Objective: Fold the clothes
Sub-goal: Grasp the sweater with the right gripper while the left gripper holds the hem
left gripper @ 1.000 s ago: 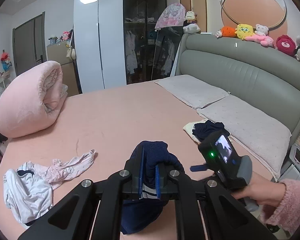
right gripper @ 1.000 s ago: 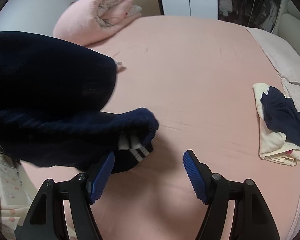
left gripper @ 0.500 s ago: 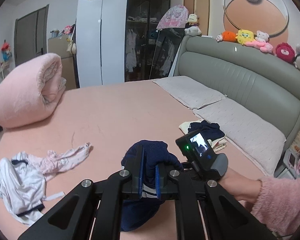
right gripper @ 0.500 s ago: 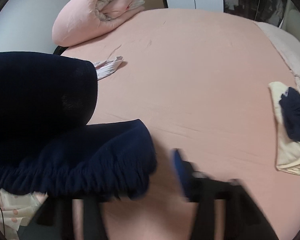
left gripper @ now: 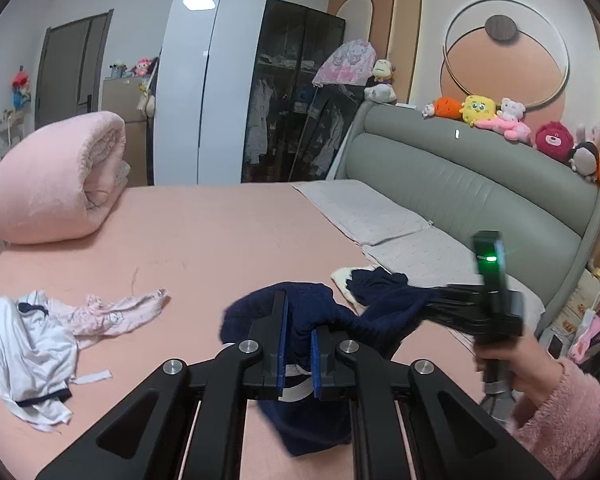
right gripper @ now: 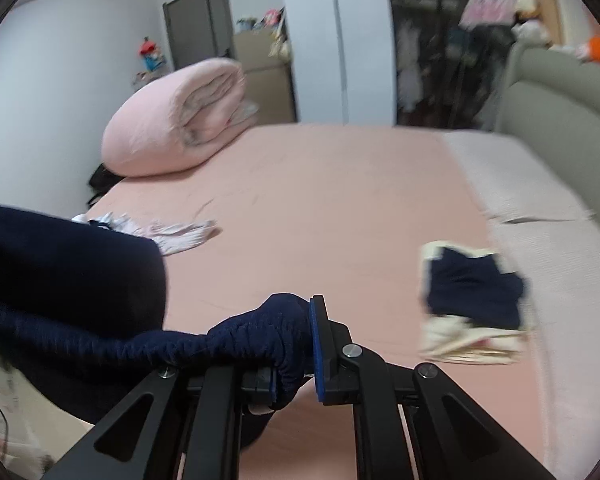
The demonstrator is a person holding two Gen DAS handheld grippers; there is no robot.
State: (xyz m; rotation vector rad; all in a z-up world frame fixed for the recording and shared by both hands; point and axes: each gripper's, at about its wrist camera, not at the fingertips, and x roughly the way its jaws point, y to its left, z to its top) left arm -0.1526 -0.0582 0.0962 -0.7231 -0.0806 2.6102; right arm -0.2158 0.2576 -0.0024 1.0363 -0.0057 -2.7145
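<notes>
A: Although a folded stack already sat near the pillows, how much was left?

B: Plenty. The left gripper and right gripper were each clamped on the navy garment, held up over the bed, not yet folded. A white and pink heap lay untouched.

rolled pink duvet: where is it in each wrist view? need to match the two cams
Left wrist: rolled pink duvet at left edge, on the far corner of the bed.
Right wrist: same duvet upper left of centre, on the bed's far corner.
Shared landmark: the cream-and-navy clothes stack beside the pillows.
</notes>
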